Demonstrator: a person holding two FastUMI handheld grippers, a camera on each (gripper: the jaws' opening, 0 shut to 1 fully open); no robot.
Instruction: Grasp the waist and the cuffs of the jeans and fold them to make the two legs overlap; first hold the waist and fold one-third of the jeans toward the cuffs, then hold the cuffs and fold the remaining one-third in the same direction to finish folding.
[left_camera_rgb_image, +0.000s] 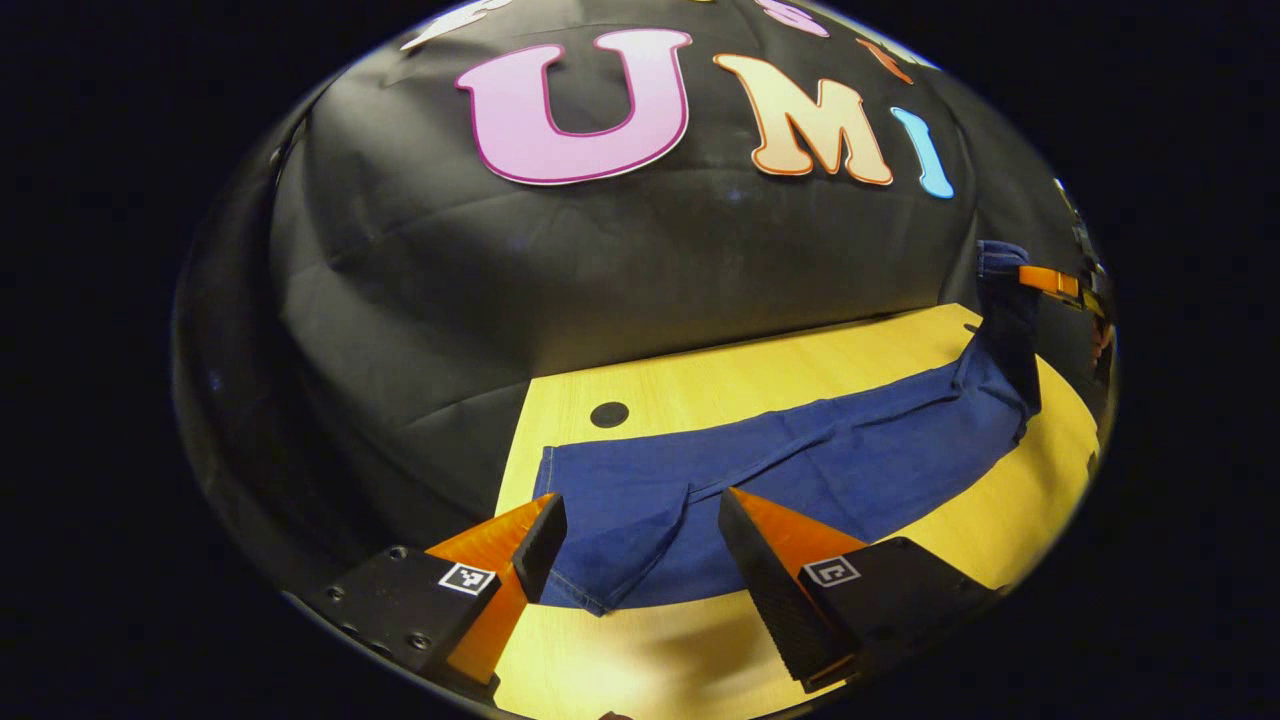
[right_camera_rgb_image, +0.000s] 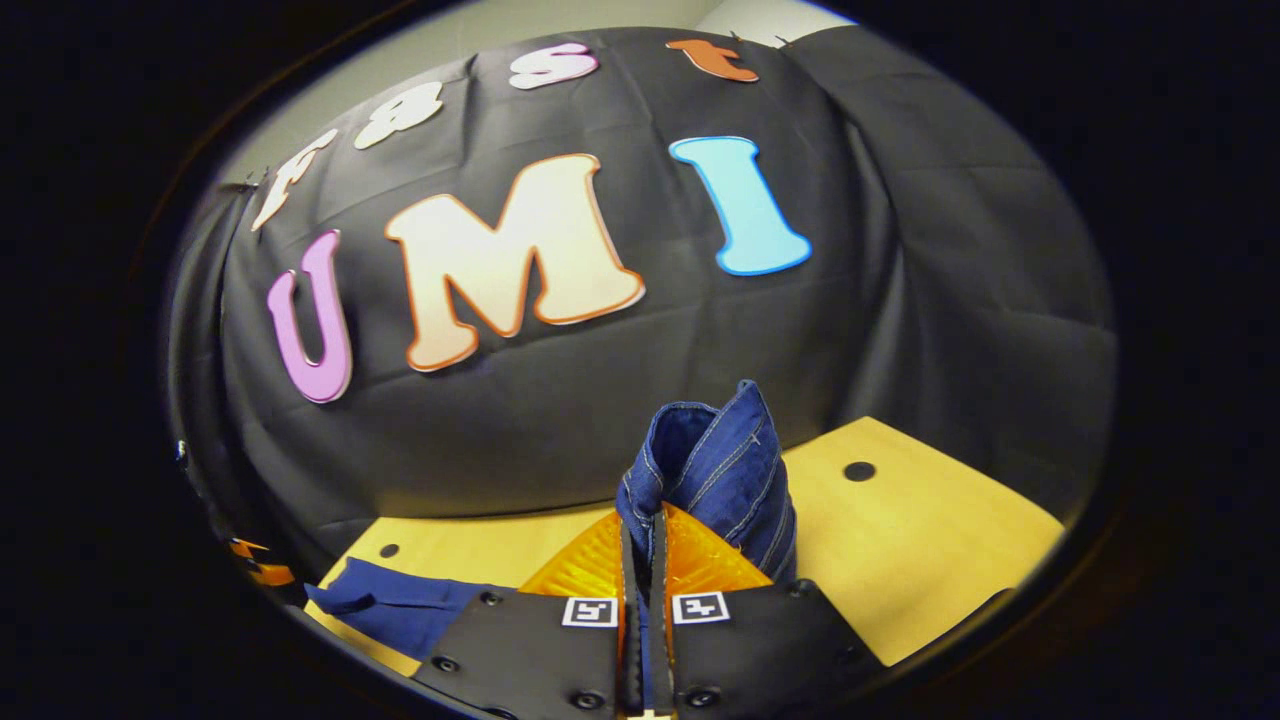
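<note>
Jeans: dark blue, spread across my bench, one end lifted off it at the far side. My left gripper: fingers wide apart, poised over the near end of the jeans, holding nothing. My right gripper: fingers pinched together on a bunched fold of the jeans, raised above the bench.
</note>
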